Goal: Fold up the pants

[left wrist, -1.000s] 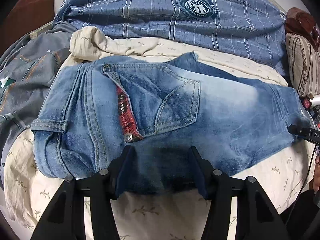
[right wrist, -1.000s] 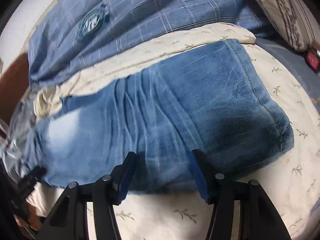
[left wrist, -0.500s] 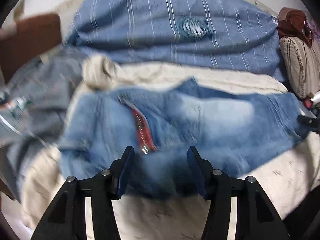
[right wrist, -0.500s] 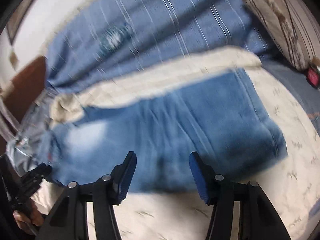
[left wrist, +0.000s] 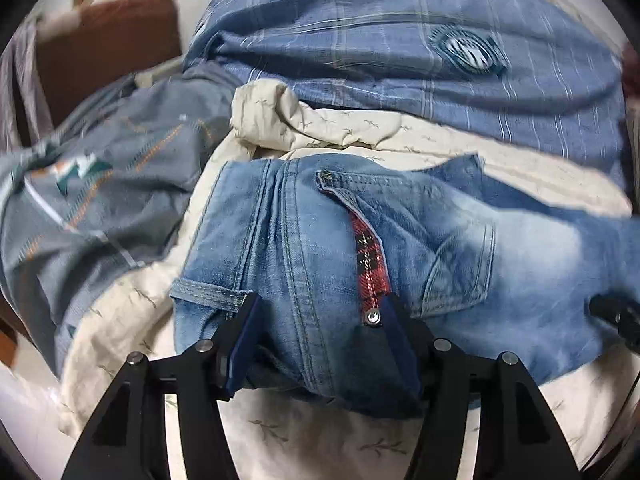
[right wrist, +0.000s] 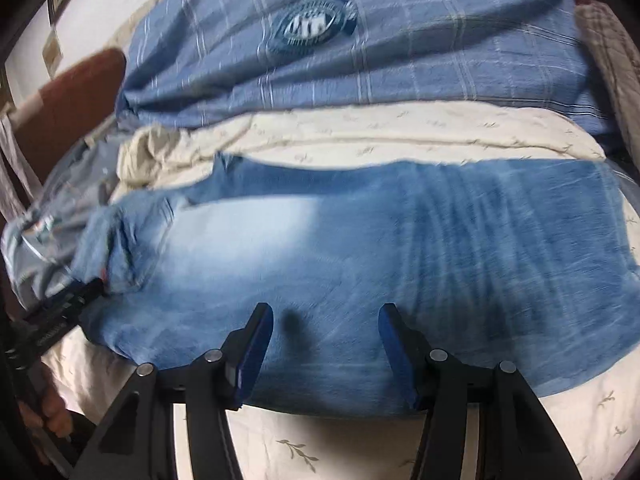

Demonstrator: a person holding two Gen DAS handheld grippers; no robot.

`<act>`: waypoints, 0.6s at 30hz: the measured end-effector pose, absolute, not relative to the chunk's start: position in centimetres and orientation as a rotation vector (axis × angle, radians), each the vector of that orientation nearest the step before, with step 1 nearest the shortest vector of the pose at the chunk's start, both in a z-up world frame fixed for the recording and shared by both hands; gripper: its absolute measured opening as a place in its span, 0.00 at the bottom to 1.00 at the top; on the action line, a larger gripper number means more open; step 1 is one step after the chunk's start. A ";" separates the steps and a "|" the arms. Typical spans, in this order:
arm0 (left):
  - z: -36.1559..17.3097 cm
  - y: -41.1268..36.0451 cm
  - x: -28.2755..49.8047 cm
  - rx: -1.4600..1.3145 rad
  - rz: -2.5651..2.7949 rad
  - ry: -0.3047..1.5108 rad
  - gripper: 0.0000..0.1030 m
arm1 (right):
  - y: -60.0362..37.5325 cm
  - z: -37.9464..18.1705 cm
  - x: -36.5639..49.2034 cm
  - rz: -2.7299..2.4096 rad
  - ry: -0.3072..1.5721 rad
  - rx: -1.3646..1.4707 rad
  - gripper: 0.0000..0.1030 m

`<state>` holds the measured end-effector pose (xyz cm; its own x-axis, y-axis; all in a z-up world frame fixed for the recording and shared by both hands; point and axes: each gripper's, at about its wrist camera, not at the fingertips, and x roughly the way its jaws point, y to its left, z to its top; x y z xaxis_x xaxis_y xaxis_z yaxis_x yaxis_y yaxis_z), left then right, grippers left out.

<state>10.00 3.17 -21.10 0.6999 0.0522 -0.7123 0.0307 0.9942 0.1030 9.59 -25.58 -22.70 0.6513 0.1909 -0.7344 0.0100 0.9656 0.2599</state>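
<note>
The left gripper (left wrist: 320,324) reaches low over the waist end of the jeans (left wrist: 400,264), its two fingers spread wide and straddling the near edge of the denim beside the belt loop (left wrist: 208,294) and the metal rivet (left wrist: 373,317). Cloth lies between the fingers, but they are not closed on it. The right gripper (right wrist: 326,332) sits further along the legs, also low and pointing across the jeans (right wrist: 360,264), with its fingers set wide apart over the near fold and nothing pinched.

The jeans lie lengthwise across a cream bedspread (left wrist: 280,436) printed with small sprigs, waist to the left, legs running right.

Only the left wrist view shows the back pocket (left wrist: 456,264), the red plaid trim (left wrist: 370,268) and a crumpled grey garment (left wrist: 100,184) off to the left. Only the right wrist view shows the pale faded patch (right wrist: 240,232) on the thigh and the long run of leg. Both show the blue checked quilt (right wrist: 360,52) with its round badge (right wrist: 312,26) behind, and each catches a dark bit of the other gripper at its frame edge.

The right wrist view is smeared by motion, so seams and the hem are hard to read. The leg ends run out of frame at right. A hand (right wrist: 48,416) is partly cut off at lower left.
</note>
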 end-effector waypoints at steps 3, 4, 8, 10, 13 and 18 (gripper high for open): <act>-21.9 2.6 9.6 0.176 0.010 0.825 0.62 | -24.5 -23.0 9.2 0.092 0.865 0.155 0.56; -22.1 2.9 9.6 0.170 0.004 0.839 0.63 | -24.2 -23.1 9.1 0.093 0.869 0.133 0.57; -22.0 3.8 9.8 0.113 -0.022 0.856 0.62 | -24.1 -23.4 7.8 0.130 0.886 0.097 0.57; -21.6 3.7 9.5 0.109 -0.022 0.838 0.62 | -24.5 -23.3 7.4 0.154 0.890 0.105 0.57; -20.7 3.2 8.8 0.106 -0.026 0.783 0.62 | -25.4 -22.8 7.2 0.185 0.875 0.140 0.56; -19.1 1.3 7.4 0.128 -0.050 0.661 0.62 | -31.0 -19.9 6.6 0.069 0.689 0.269 0.56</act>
